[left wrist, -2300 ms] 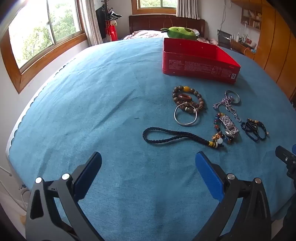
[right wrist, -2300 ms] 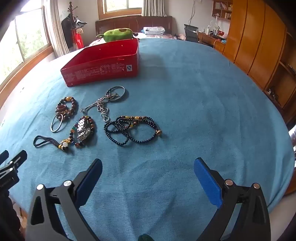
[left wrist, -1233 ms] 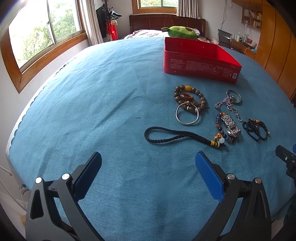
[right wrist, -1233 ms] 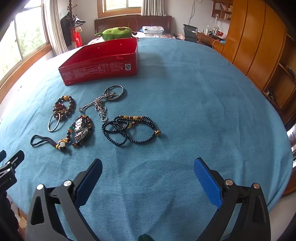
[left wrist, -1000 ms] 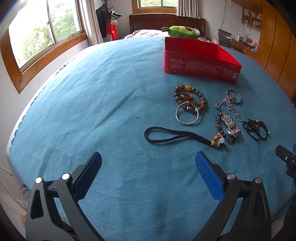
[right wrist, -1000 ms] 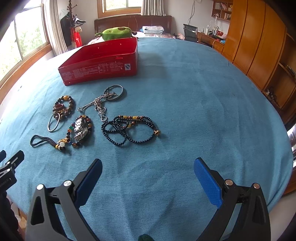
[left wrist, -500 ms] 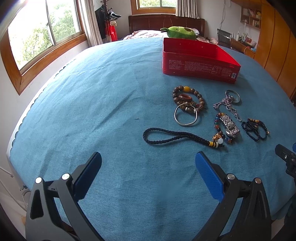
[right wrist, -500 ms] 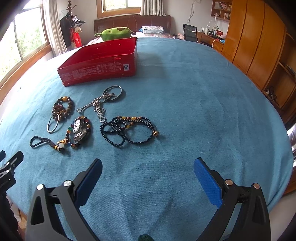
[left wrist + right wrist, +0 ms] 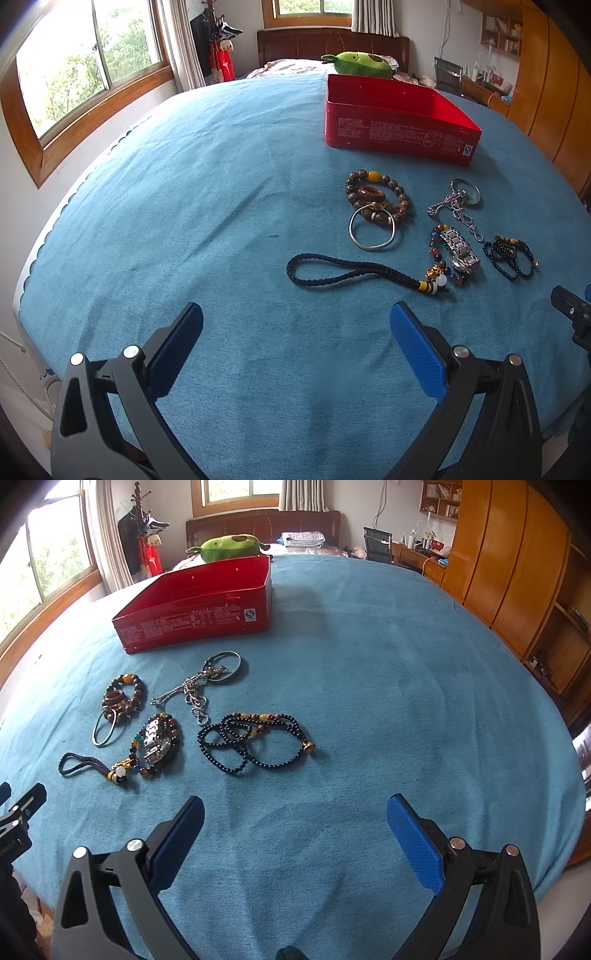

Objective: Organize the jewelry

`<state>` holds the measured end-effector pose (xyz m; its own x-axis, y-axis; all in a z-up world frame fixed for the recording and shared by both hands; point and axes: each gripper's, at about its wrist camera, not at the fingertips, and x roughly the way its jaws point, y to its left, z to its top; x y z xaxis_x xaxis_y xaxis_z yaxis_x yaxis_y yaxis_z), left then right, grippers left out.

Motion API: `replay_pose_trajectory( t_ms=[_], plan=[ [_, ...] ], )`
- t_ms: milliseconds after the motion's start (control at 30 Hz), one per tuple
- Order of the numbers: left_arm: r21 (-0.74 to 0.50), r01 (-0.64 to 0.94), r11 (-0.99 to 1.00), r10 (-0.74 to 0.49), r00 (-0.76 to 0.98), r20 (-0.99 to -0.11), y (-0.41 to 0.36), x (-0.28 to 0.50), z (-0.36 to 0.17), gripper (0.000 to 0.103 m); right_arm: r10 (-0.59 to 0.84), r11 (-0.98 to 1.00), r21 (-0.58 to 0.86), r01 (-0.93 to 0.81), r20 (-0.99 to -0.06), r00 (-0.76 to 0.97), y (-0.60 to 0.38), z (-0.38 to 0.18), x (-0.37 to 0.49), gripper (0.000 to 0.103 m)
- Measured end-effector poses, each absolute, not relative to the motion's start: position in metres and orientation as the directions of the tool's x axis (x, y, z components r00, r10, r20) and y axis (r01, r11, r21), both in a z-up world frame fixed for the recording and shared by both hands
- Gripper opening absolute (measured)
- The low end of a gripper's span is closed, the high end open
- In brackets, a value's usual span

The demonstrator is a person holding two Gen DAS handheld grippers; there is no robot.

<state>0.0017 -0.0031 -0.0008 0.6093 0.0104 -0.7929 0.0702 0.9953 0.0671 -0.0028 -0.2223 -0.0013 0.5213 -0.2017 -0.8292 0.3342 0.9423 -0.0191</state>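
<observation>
Jewelry lies loose in a cluster on the blue cloth (image 9: 184, 221) that covers the bed, nearer the cloth's far edge than its near one, and none of it sits in the red tin box (image 9: 399, 122) standing open just beyond the cluster toward that far edge. A green plush toy (image 9: 360, 64) rests behind the box by the wooden headboard. Both grippers hover above bare cloth on the near side of the pieces: the left gripper (image 9: 295, 339) has its blue-padded fingers spread wide with nothing between them, and the right gripper (image 9: 295, 823) is likewise released and empty. Largest of the pieces is the black braided cord (image 9: 351, 275), stretched out closest to the left gripper, its beaded end touching the metal watch (image 9: 460, 249), which lies inside a ring of coloured beads. The dark bead necklace (image 9: 255, 740) is coiled in loops beside the watch, on the side toward the right gripper. A brown bead bracelet (image 9: 376, 197) sits nearer the box with a brown ring (image 9: 371, 194) inside it, and a plain silver bangle (image 9: 373, 232) overlaps its near edge. A silver chain (image 9: 188, 696) trails from a thin metal hoop (image 9: 223, 666) between the bracelet and the necklace.
</observation>
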Motion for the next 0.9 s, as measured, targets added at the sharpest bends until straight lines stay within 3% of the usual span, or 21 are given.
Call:
replay_pose_trajectory(
  t_ms=[900],
  plan=[
    [0.065,0.07,0.995,0.009,0.608,-0.794,-0.0019,0.002,-0.0016,0.1,-0.205,0.942,-0.022,0.335,-0.827,0.524,-0.2226,-0.0013,-0.0024,0.099]
  ],
)
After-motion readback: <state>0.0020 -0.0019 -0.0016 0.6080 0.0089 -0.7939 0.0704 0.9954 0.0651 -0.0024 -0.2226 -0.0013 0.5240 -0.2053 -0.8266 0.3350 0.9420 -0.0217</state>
